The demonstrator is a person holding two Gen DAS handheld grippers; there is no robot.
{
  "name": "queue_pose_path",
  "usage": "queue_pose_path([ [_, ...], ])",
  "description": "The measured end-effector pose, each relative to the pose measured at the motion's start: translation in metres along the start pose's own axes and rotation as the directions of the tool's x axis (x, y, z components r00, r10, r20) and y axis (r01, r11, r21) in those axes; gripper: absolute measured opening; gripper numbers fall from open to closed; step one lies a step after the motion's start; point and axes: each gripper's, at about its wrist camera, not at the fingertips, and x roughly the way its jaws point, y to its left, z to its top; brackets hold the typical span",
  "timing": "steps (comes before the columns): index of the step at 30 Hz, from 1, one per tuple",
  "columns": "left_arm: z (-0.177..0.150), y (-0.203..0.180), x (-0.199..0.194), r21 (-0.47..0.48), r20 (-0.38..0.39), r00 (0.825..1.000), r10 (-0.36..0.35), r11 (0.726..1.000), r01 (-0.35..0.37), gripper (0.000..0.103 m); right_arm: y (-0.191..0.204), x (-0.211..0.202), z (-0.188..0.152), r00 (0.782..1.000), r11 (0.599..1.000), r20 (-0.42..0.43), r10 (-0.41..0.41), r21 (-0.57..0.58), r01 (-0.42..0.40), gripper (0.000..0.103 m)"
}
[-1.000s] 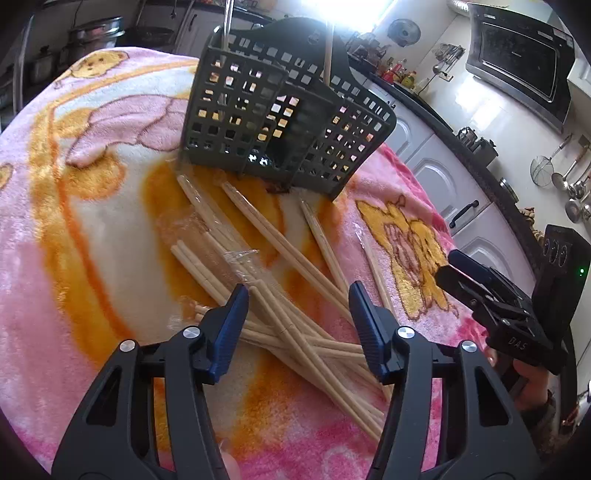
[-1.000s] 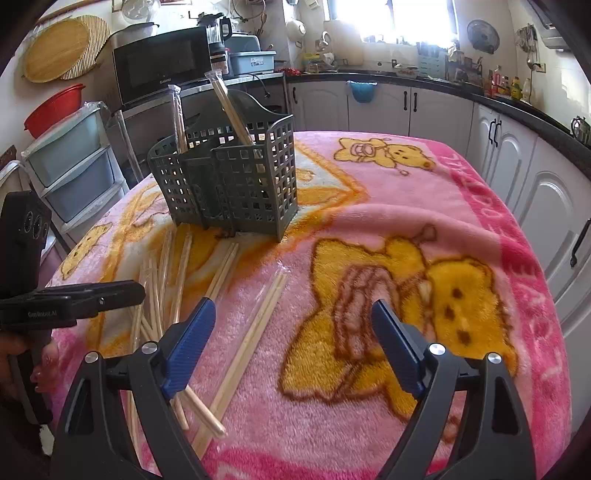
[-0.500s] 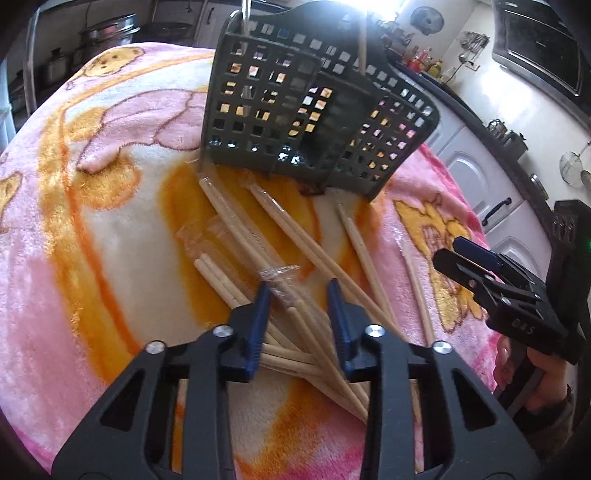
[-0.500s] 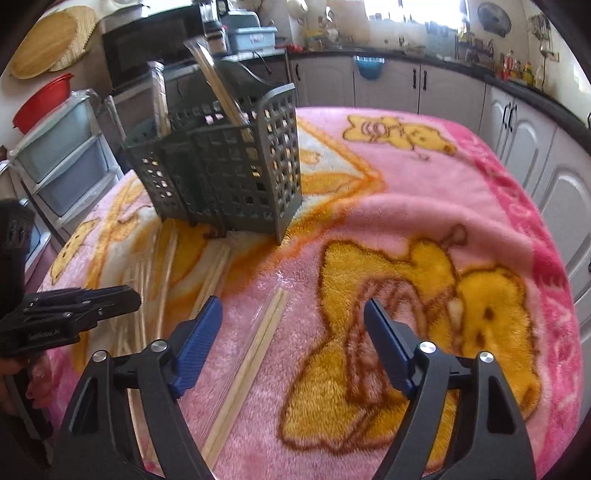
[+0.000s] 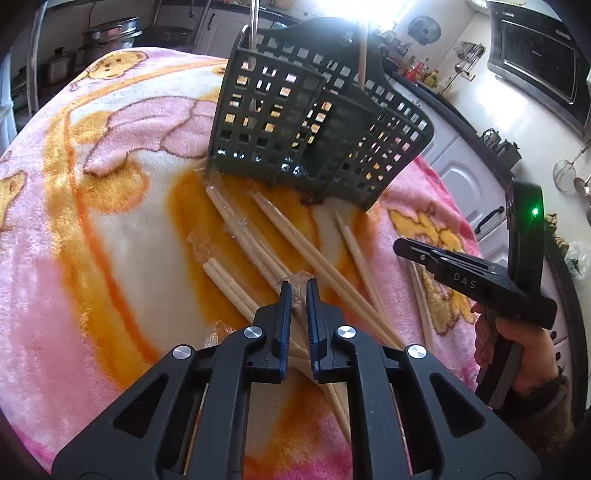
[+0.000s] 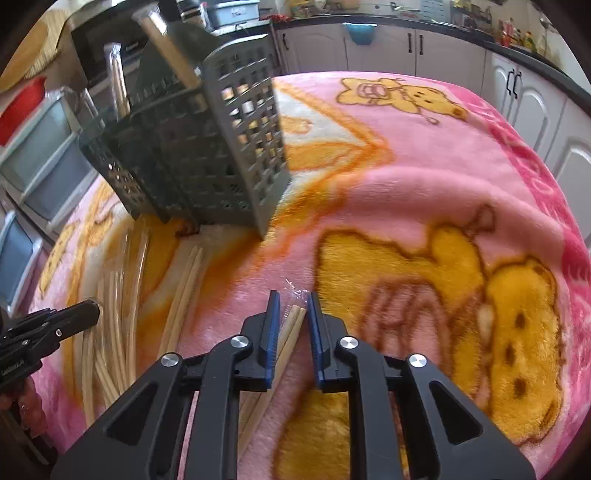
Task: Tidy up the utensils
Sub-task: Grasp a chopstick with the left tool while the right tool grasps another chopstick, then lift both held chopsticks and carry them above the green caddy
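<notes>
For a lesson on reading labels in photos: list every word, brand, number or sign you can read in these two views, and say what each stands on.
"DAS": on the side of the right gripper, seen from the left wrist view.
White lettering on the left gripper in the right wrist view: too small and cut off to read.
Label on the grey box on the far counter: blurred, unreadable.
The microwave and the grey utensil basket show no readable text.

Black plastic left tool (image 5: 296, 291), blue finger pads (image 5: 283, 314), silver screws, right tool (image 6: 291, 306) alike
</notes>
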Motion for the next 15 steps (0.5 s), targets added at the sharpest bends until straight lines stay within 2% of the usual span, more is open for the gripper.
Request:
queue_pose_path([
  [8, 0.007, -0.009, -0.01, 0.016, 0.034, 0.999, -0.031, 0.999, 0.031, 0.004, -0.047, -0.03, -0.011, 0.998, 0.995, 0.057, -0.032, 0.091, 0.027, 0.014],
  [15, 0.015, -0.027, -0.015, 0.055, 0.056, 0.996, -0.071, 0.996, 0.068, 0.003, -0.075, -0.064, -0.023, 0.988, 0.992, 0.142, -0.058, 0.12, 0.041, 0.014],
])
